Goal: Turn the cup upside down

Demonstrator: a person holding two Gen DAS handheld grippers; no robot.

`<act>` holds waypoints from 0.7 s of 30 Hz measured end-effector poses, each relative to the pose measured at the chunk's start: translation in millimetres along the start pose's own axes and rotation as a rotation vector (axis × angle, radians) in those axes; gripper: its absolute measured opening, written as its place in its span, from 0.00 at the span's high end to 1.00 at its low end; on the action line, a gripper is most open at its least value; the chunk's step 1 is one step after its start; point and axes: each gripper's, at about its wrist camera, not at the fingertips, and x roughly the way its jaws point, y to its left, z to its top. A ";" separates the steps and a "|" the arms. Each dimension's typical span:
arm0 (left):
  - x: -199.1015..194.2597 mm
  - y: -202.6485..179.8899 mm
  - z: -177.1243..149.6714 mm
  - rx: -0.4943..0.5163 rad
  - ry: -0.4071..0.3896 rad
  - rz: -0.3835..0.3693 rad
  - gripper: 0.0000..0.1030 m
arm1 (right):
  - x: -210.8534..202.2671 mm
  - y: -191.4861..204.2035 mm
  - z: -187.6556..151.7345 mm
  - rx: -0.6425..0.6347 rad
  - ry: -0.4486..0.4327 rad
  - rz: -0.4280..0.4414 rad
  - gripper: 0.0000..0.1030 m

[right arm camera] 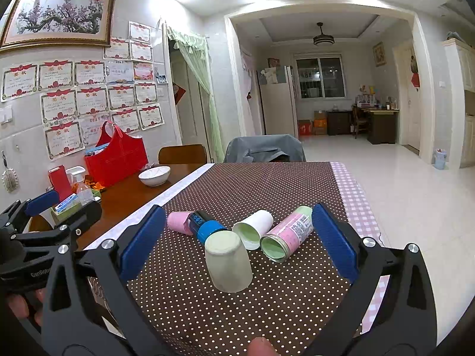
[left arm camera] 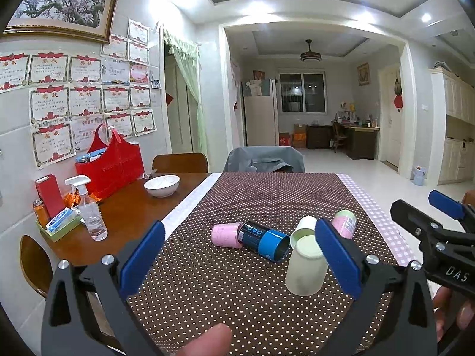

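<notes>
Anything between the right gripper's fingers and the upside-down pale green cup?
No. In the right wrist view, only bare dotted tablecloth separates the open right gripper from the pale green cup.

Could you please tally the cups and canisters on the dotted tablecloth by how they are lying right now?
Standing upside down: 1, the pale green cup
Lying on their side: 4, the pink cup, the blue canister, the white cup and the pink-labelled canister
Total: 5
</notes>
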 end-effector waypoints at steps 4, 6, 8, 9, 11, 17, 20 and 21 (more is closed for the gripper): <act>-0.6 -0.1 0.6 0.000 -0.002 0.002 0.04 | 0.2 0.0 0.4 0.000 0.000 0.000 0.06; -0.4 -0.2 0.7 -0.001 -0.002 0.002 0.04 | -0.2 -0.4 0.4 0.001 -0.001 0.001 0.06; -0.5 0.2 0.9 -0.001 -0.002 0.002 0.04 | 0.1 0.1 0.6 0.000 -0.001 0.001 0.06; -0.4 0.2 0.7 -0.001 -0.001 0.002 0.04 | 0.5 0.4 0.5 0.000 0.000 0.001 0.06; -0.5 0.2 0.7 -0.001 -0.002 0.002 0.04 | -0.1 0.3 0.6 0.002 -0.001 0.001 0.06; -0.7 0.4 1.2 -0.001 -0.002 -0.001 0.04 | 0.8 0.4 1.2 0.000 0.003 0.004 0.06; -0.9 0.9 1.1 -0.003 -0.002 0.001 0.04 | 1.0 0.4 1.5 0.001 0.003 0.004 0.06; -0.9 1.2 1.1 -0.004 -0.002 0.000 0.04 | 0.9 0.5 1.5 0.000 0.002 0.004 0.06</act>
